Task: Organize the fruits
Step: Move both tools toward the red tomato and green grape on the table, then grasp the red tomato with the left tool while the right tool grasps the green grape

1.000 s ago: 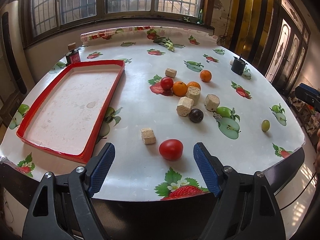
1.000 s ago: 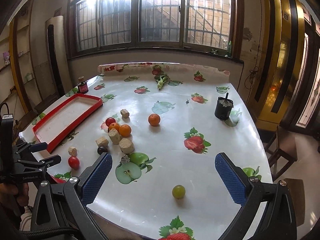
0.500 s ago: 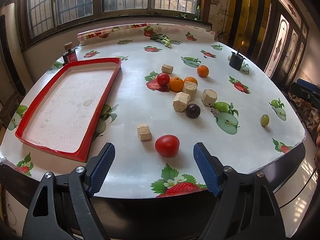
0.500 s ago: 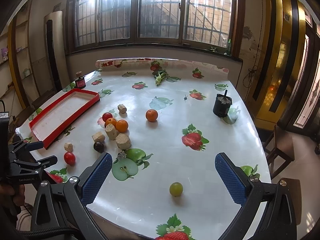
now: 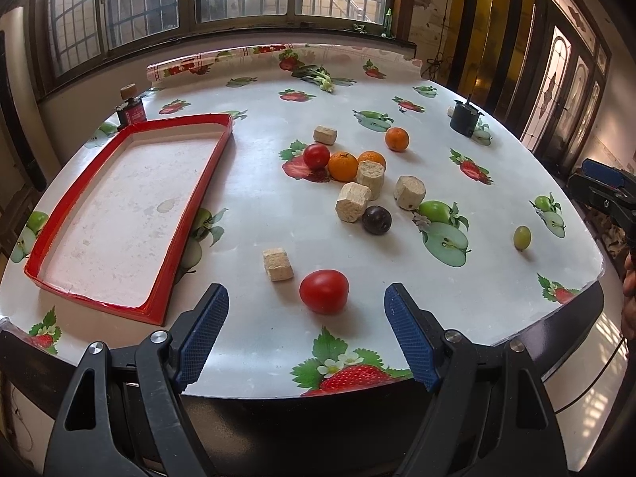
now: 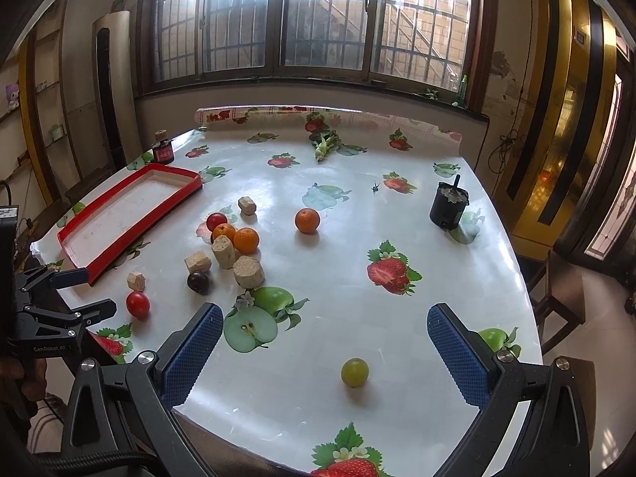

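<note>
Leftmost on the table [image 5: 258, 218], a red tray [image 5: 190, 187] lies along the left edge with a small dark bottle [image 5: 130, 110] just beyond its far corner. Next, near the front edge, the left gripper [image 5: 306, 334] hovers with its blue pads spread wide and nothing between them; a red tomato [image 5: 324, 291] sits just ahead of that gap, with a tan cork-like block [image 5: 278, 264] just beside it on the left. Toward the middle of the surface a cluster gathers: a second tomato [image 5: 317, 156], two oranges [image 5: 344, 166] touching each other, three more tan blocks [image 5: 353, 206] and a dark plum [image 5: 376, 220]. A further block lies apart behind the cluster, and a lone orange [image 5: 396, 139] lies apart to its right. Farther right, a black cup [image 6: 449, 208] stands near the right edge. Closest to the front right corner, a green grape [image 6: 354, 372] rests alone, lying between the widely parted pads of the right gripper [image 6: 324, 353], which touch nothing.
</note>
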The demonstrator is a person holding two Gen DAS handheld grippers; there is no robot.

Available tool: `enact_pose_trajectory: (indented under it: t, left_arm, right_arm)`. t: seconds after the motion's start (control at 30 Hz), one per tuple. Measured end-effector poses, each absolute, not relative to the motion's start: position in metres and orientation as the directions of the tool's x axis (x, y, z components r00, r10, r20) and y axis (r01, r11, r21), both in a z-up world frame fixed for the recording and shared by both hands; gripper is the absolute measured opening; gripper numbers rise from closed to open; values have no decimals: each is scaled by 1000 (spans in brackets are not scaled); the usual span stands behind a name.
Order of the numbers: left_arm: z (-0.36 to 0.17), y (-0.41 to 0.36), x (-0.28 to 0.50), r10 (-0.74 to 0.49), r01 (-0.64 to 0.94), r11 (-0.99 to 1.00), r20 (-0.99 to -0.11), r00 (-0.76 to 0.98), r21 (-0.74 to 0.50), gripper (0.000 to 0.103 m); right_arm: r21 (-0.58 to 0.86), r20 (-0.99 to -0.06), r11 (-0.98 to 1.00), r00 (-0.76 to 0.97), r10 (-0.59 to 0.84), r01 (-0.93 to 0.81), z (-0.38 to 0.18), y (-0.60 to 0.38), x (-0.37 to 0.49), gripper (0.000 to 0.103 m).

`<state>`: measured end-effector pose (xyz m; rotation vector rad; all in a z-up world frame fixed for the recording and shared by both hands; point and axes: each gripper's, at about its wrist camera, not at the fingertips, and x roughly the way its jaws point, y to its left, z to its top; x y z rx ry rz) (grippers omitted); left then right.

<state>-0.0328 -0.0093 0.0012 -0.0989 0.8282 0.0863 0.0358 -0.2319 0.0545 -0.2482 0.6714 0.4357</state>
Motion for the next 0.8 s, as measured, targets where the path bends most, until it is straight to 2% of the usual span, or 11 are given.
enact_pose_trajectory:
  t: [0.27,0.5,0.53,0.6,0.73,0.8]
  left_arm:
    - [-7,-9,-24,27,-117,991,-755,656,-66,81]
    - [-29,-10,-2,6,-111,991,-796,605,-77,79]
    - [-32,-11,0,-1,-108,991,-800,600,-82,76]
    - [-39,-11,4,-18,-100,991,-813,582,-94,62]
    - [-41,-14,6,-12,-85,994,-810,586,-75,45]
    - [-40,-12,7,-41,-69,993,-807,589,-101,32]
  right_arm:
    - [-71,-665,878,678,313,-474,45,-232,37,103]
    - [28,-722,874,594,353,-485,11,-248,54,103]
    - [45,-731,873,580,360,-485,5,-250,57,103]
    - [65,-746,874,559,363,-481,-6,-252,64,101]
    - [38,-777,881,541,323,-472,-24,-247,75,96]
    - [3,-791,888,542,283,-459,-34,-245,81,84]
